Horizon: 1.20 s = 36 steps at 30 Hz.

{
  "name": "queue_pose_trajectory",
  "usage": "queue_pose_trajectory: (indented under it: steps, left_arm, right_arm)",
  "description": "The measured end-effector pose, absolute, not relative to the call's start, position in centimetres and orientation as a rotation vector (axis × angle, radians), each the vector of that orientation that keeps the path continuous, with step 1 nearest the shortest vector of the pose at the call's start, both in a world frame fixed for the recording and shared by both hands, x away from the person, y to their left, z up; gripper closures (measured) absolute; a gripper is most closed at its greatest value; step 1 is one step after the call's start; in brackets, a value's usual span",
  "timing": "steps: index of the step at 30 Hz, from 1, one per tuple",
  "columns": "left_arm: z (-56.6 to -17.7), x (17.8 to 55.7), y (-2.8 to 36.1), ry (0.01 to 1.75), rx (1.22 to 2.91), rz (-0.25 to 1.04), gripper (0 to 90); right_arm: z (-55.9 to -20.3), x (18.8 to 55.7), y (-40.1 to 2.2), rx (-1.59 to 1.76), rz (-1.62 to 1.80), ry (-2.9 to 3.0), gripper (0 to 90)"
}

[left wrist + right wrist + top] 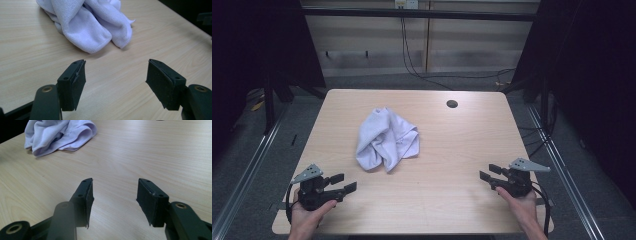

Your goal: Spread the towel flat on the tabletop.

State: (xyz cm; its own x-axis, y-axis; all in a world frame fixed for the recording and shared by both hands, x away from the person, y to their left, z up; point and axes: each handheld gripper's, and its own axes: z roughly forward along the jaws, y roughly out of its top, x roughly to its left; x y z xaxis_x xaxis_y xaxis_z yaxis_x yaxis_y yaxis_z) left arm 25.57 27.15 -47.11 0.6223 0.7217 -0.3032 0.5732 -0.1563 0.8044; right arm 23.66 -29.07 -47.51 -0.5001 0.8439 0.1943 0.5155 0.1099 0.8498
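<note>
No brand, label or lettering can be read anywhere. A crumpled white terry cloth [387, 140] lies on the pale wooden bench [462, 150], left of its middle and nearer the far edge than the near one. The left hand-held gripper [343, 183] sits by the near left corner, jaws released, nothing between them; the cloth is ahead of it, apart. The right hand-held gripper [490, 173] is near the right edge, also released, well apart from the cloth.

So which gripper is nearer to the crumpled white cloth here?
Left. The left gripper sits open at the table's near-left corner, just below the cloth. The right gripper, also open, is at the near-right edge, farther across bare wood. Neither touches it.
</note>
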Motion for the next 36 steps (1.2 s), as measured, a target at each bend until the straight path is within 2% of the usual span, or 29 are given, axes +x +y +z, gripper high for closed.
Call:
queue_pose_trajectory:
  steps: [11,18,19,22,27,30,36]
  left_arm:
    - [-45.7,27.1,26.5,1.025,1.827,0.207,31.5]
    - [-44.0,29.0,25.6,0.963,1.834,0.21,35.0]
    - [-43.8,29.4,25.5,0.952,1.831,0.212,38.1]
    - [-43.4,31.3,25.1,0.947,1.839,0.217,38.6]
    - [-43.7,34.9,24.0,0.969,1.852,0.25,45.0]
    - [-43.7,37.6,22.9,0.971,1.871,0.26,44.0]
    - [-45.0,40.0,22.0,1.007,1.849,0.26,42.2]
  right_arm:
    - [-47.4,23.3,-27.4,1.284,1.353,2.138,44.0]
    - [-47.1,22.8,-26.0,1.227,1.348,2.192,42.6]
    - [-47.2,22.9,-25.8,1.227,1.35,2.204,42.5]
    - [-47.3,23.1,-25.7,1.221,1.343,2.216,42.3]
    - [-47.5,23.5,-25.9,1.237,1.336,2.222,41.3]
    - [-47.6,23.5,-25.7,1.243,1.345,2.23,40.7]
    - [-47.7,23.5,-25.7,1.227,1.333,2.251,39.9]
